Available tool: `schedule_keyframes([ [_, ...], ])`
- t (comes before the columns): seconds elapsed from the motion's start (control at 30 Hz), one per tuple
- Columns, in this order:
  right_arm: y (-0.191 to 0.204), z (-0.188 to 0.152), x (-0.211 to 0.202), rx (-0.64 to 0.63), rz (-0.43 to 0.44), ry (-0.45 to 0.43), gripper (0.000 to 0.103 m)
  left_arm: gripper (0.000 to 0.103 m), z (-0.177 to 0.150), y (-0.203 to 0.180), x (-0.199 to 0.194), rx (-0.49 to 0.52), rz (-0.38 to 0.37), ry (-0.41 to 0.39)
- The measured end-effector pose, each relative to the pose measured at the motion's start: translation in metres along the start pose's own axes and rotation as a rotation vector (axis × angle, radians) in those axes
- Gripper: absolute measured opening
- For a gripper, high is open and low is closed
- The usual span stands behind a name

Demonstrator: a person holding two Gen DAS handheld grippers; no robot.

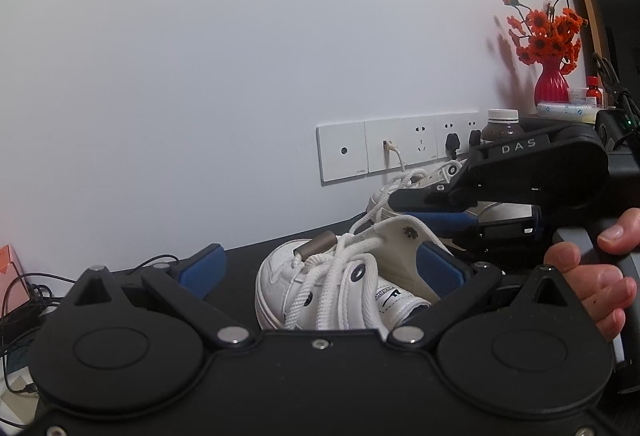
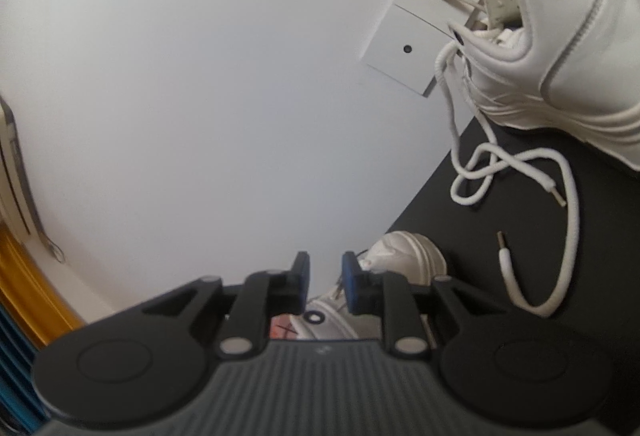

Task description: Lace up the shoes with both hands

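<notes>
A white sneaker (image 1: 320, 292) stands on the black table (image 1: 240, 256) between the wide-apart blue pads (image 1: 204, 268) of my left gripper (image 1: 320, 270), which is open. Its thick white lace (image 1: 340, 268) is threaded loosely and ends in a grey metal tip (image 1: 316, 248). My right gripper (image 1: 404, 210), held by a hand (image 1: 592, 276), reaches in from the right just above the shoe's collar. In the right wrist view its jaws (image 2: 326, 278) stand a narrow gap apart with nothing between them. A second white sneaker (image 2: 560, 56) stands further back, its loose lace (image 2: 520, 160) trailing on the table.
A row of wall sockets (image 1: 400, 148) with plugged cables runs behind the shoes. At the right stand a dark bottle (image 1: 502, 124) and a red vase (image 1: 552, 84) of orange flowers. Cables (image 1: 36, 296) and a pink box (image 1: 12, 268) lie at the far left.
</notes>
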State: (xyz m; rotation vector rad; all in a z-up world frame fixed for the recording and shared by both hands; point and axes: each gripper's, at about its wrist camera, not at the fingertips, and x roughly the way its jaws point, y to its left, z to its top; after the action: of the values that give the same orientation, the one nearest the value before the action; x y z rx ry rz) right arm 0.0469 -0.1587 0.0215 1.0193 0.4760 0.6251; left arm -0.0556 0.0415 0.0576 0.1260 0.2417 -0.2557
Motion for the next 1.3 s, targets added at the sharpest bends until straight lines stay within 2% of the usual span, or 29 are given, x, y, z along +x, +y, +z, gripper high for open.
schedule_keyframes([
  [0.1, -0.001, 0.001, -0.002, 0.011, -0.016, -0.008, 0.018, 0.103, 0.0, 0.0, 0.001, 0.0, 0.0, -0.001],
  [0.3, -0.001, -0.005, 0.004, 0.026, -0.015, 0.038, 0.018, 0.103, -0.001, 0.001, 0.003, -0.015, -0.004, 0.005],
  [0.43, -0.007, -0.005, 0.01, 0.08, -0.01, 0.044, 0.018, 0.103, -0.001, 0.001, 0.003, -0.019, -0.005, 0.006],
  [0.5, -0.008, -0.005, 0.009, 0.081, -0.009, 0.045, 0.005, 0.103, -0.001, 0.002, 0.004, -0.027, -0.008, 0.011],
  [0.87, 0.006, -0.008, -0.003, -0.036, -0.025, -0.031, 0.003, 0.103, -0.003, 0.003, 0.005, -0.056, -0.01, 0.029],
  [1.07, 0.006, -0.007, -0.01, -0.048, -0.068, -0.087, 0.003, 0.103, -0.005, 0.006, 0.004, -0.06, -0.01, 0.03],
  [1.3, 0.013, -0.006, -0.014, -0.123, -0.094, -0.142, 0.003, 0.103, -0.005, 0.007, 0.004, -0.064, 0.0, 0.03],
])
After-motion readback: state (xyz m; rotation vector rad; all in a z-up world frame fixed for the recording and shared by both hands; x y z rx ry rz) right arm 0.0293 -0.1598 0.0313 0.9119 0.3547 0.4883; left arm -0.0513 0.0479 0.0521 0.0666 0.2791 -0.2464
